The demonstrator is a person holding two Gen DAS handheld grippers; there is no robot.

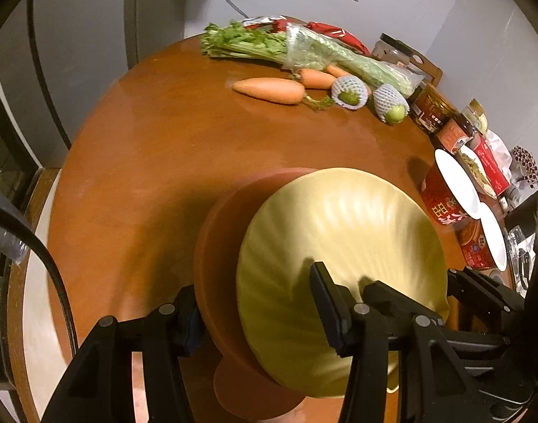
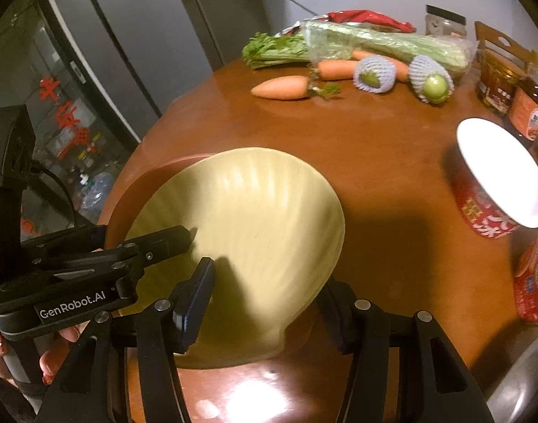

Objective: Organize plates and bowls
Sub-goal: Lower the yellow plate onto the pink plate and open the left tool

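Pinching the near rim of the yellow shell plate (image 2: 247, 232), the right gripper (image 2: 265, 303) has one finger above, one below; left gripper (image 1: 258, 313) straddles the terracotta plate (image 1: 216, 246) and yellow plate together, near table (image 1: 156, 134) edge; carrots (image 1: 269, 90) lie at the far edge.

The shell plate (image 1: 339, 246) lies on the round plate (image 1: 219, 246), with carrots (image 1: 269, 90) behind on the table (image 1: 156, 148).
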